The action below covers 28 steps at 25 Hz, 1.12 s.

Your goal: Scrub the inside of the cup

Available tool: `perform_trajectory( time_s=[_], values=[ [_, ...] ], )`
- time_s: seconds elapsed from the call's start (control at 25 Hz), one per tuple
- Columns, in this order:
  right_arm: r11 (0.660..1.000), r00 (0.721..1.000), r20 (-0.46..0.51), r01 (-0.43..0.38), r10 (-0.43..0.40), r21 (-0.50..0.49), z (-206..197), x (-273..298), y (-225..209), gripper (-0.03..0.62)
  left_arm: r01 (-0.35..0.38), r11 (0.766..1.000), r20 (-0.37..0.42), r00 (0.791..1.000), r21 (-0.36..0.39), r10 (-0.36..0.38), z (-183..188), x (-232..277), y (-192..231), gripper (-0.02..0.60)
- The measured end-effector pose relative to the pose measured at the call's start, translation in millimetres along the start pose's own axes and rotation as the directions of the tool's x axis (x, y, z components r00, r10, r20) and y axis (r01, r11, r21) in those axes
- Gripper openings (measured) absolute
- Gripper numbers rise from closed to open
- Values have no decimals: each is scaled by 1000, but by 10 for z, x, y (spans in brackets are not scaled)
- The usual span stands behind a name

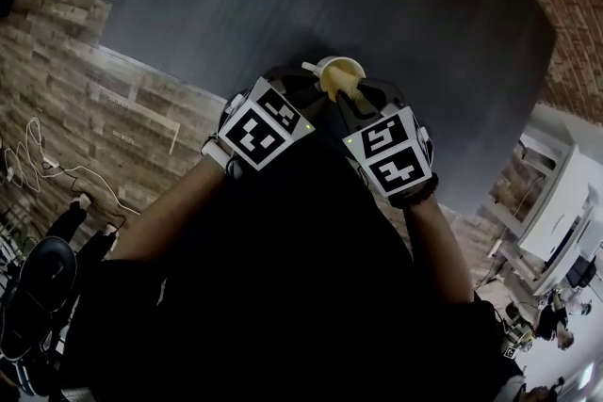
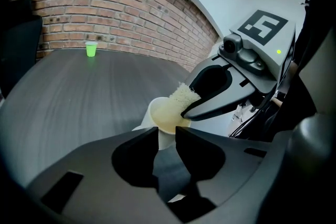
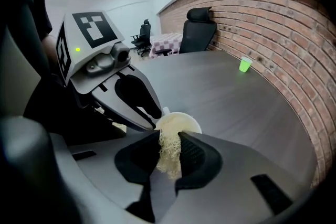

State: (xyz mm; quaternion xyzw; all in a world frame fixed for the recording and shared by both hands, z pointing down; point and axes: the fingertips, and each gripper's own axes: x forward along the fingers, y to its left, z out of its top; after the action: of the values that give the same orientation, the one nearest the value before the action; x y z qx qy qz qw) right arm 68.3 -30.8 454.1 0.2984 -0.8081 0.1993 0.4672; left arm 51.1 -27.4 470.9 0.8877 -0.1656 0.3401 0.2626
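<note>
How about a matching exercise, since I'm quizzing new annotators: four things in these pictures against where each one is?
Things:
1 white cup
2 scrubber
3 green cup
4 black chair

Places:
A on the table, by the brick wall
B gripped by the right gripper
C beyond the table's far edge
D gripped by the left gripper

Pairs: 1-D, 2-B, 3-A, 4-C

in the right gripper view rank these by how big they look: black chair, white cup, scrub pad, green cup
1. black chair
2. white cup and scrub pad: about alike, and the cup is partly hidden
3. green cup: smallest, though it stands far off
</note>
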Motion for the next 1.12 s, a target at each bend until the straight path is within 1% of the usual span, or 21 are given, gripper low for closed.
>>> perform_trajectory(
  time_s=[0.2, 0.44, 0.52, 0.6, 0.76, 0.84, 0.88, 1.0, 1.12],
  values=[
    [1000, 1000, -26, 10, -10, -1, -122, 53, 12, 83, 1, 1000, -9, 1000, 2, -1, -52, 25, -35, 104],
    [998, 998, -68, 16, -20, -58, -141, 196, -25, 83, 7, 1000, -14, 1000, -7, -7, -62, 59, -33, 104],
    [995, 995, -92, 13, -22, -98, -150, 247, -21, 83, 7, 1000, -14, 1000, -7, -7, -63, 57, -28, 104],
    [987, 992, -126, 2, -22, -159, -150, 316, -17, 83, 8, 1000, -13, 1000, -8, -8, -68, 47, -21, 104],
    [958, 979, -204, -53, -5, -281, -193, 417, -44, 83, 4, 1000, -12, 1000, -9, -4, -62, 43, -33, 104],
    [943, 975, -223, -77, 2, -325, -200, 447, -53, 83, 1, 1000, -11, 1000, -9, -1, -52, 52, -35, 104],
    [935, 974, -227, -76, -5, -346, -199, 451, -60, 83, -1, 1000, -10, 1000, -9, 1, -48, 56, -36, 104],
    [910, 976, -206, -17, -76, -414, -171, 393, -92, 83, -4, 1000, -10, 1000, -10, 4, -47, 60, -32, 103],
    [894, 981, -131, 69, -140, -442, -94, 213, -74, 83, -5, 1000, -10, 1000, -11, 4, -57, 52, -18, 104]
  ],
)
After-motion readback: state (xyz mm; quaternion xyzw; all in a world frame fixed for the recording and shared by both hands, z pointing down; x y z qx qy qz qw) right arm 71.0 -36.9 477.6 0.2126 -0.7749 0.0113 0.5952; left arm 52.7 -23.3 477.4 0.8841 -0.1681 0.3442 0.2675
